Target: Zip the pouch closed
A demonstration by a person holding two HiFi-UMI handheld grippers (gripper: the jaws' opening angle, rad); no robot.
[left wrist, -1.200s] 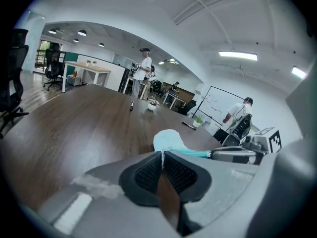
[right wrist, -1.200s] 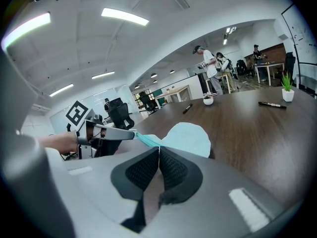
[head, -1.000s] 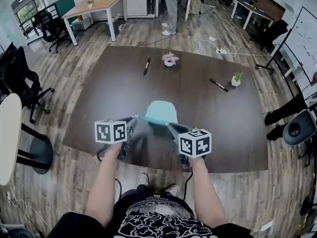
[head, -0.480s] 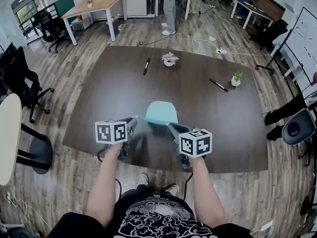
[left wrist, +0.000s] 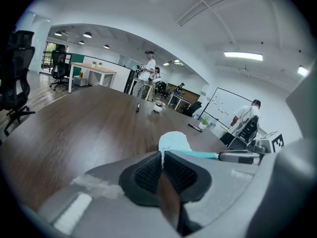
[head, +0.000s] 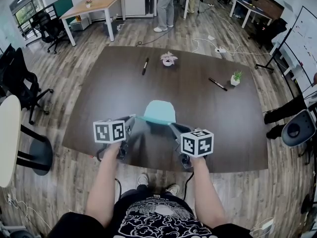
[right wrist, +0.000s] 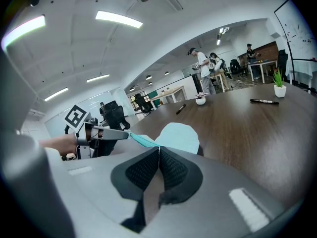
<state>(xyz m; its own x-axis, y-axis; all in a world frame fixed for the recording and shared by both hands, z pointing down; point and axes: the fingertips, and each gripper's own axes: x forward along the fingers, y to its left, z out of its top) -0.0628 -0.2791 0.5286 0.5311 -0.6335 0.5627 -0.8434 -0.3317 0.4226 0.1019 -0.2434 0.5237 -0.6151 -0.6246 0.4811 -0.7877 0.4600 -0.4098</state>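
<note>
Here: teal pouch, stretched between the two jaw pairs, body just beyond their tips. Left gripper clenched on one end of its top edge; right gripper clenched on the other.

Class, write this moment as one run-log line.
left gripper: shut on pouch | right gripper: shut on pouch | pouch: between them, over table

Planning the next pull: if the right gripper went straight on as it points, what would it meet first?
The teal pouch pinched in the right gripper; beyond that, probably the table.
</note>
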